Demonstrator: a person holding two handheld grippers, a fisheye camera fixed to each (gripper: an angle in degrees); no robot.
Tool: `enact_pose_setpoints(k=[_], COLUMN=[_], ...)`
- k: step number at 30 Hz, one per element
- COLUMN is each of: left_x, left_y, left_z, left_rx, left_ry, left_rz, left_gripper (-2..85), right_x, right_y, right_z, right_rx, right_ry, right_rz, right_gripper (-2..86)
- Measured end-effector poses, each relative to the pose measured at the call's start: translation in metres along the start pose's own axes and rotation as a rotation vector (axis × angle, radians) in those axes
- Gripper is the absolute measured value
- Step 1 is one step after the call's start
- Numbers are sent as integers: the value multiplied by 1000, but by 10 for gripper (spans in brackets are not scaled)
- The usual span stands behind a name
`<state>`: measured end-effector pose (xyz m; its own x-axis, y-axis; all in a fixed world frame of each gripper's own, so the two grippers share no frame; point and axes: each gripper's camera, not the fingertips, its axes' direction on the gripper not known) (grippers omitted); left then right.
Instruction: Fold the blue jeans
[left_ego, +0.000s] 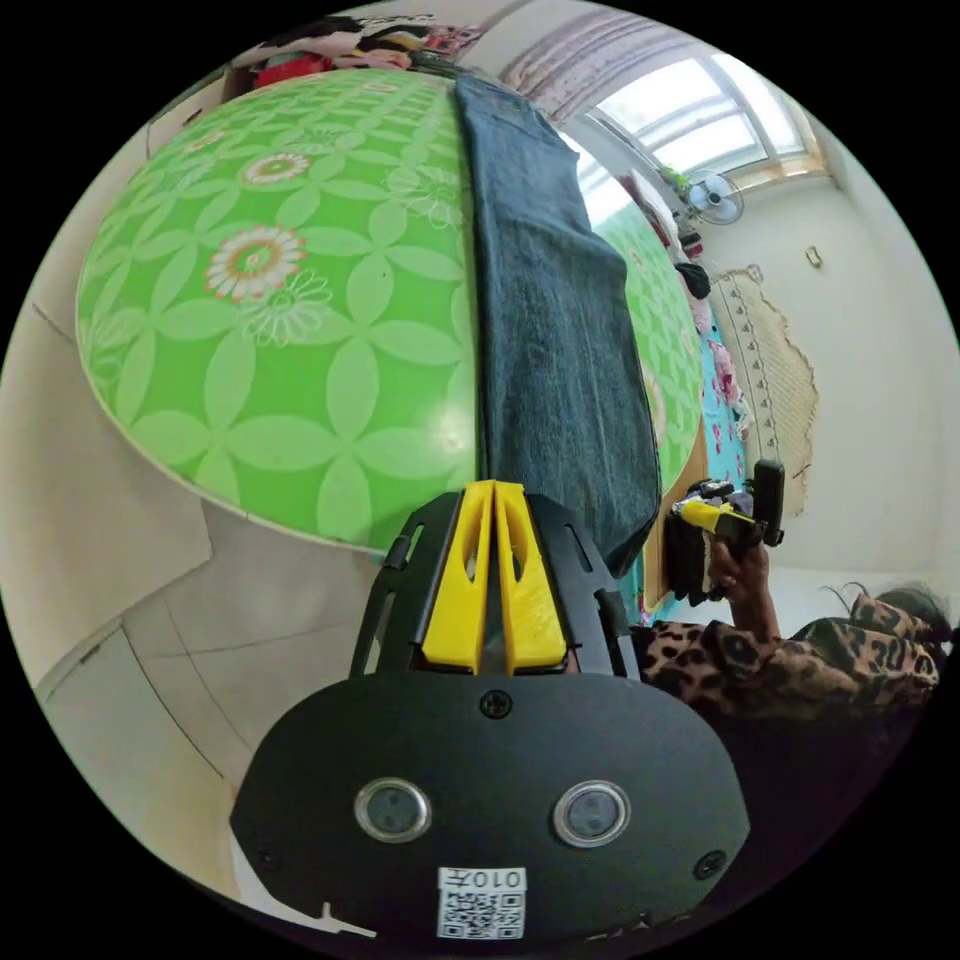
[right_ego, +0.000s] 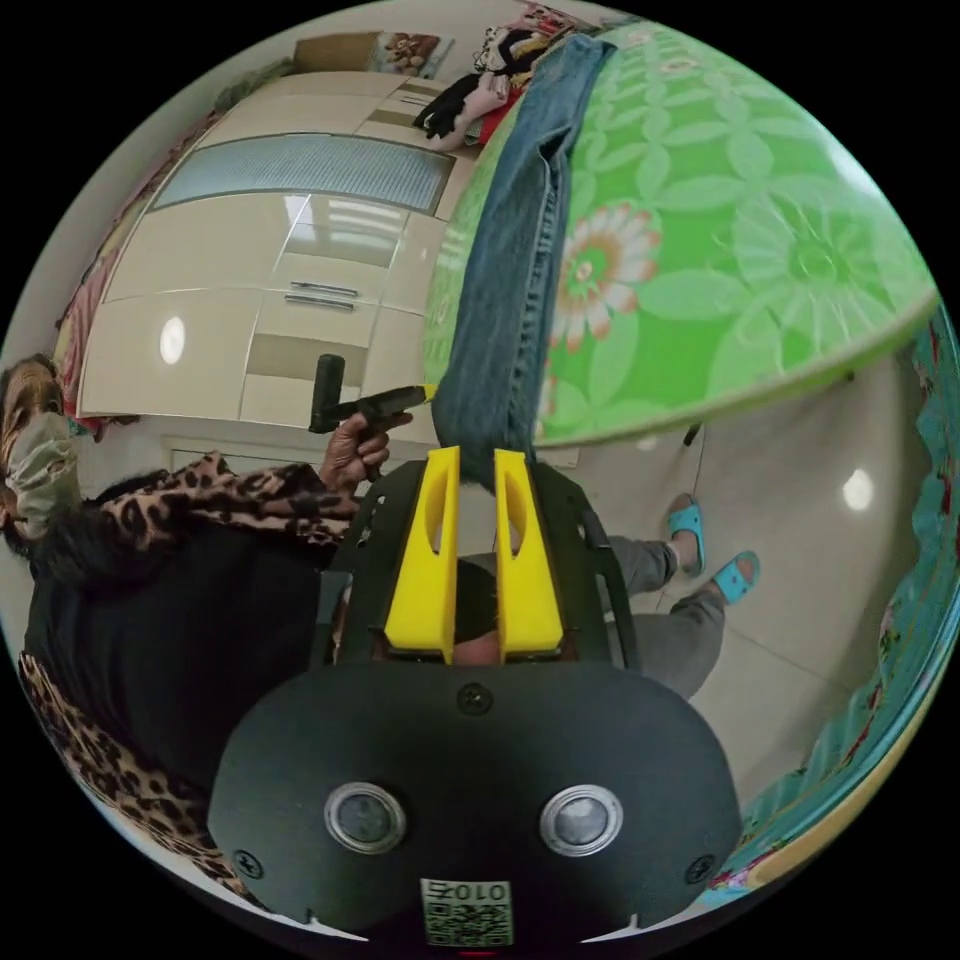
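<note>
On the green flower-patterned worktop we find the blue jeans laid out long, narrow and overhanging the near edge, crosswise folds outstanding in our judgement; left gripper jaws clenched empty, right gripper jaws parted and empty.

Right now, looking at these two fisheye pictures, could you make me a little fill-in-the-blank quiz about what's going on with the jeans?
1. The blue jeans lie in a long strip across a table covered by a ____ flowered cloth.
2. One end of the jeans hangs over the table's ____.
3. The left gripper has its yellow jaws nearly ____.
4. The right gripper has its yellow jaws standing ____, with a gap between them.

Missing words: green; edge; closed; apart
</note>
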<state>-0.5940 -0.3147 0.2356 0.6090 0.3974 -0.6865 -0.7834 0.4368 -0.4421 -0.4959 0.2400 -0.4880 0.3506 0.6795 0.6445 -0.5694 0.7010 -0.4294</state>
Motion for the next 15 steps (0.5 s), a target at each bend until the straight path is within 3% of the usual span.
enact_pose_setpoints(k=[8,15], left_x=[-31,-92], left_y=[83,107], left_z=[-9,21], left_rx=[175,232], left_ry=[167,436], left_rz=[-134,-142], left_gripper=[24,82], right_x=[42,40], right_y=[19,12], right_z=[7,26], right_rx=[-28,-86], right_ry=[13,78], right_rz=[36,0], right_gripper=[168,167])
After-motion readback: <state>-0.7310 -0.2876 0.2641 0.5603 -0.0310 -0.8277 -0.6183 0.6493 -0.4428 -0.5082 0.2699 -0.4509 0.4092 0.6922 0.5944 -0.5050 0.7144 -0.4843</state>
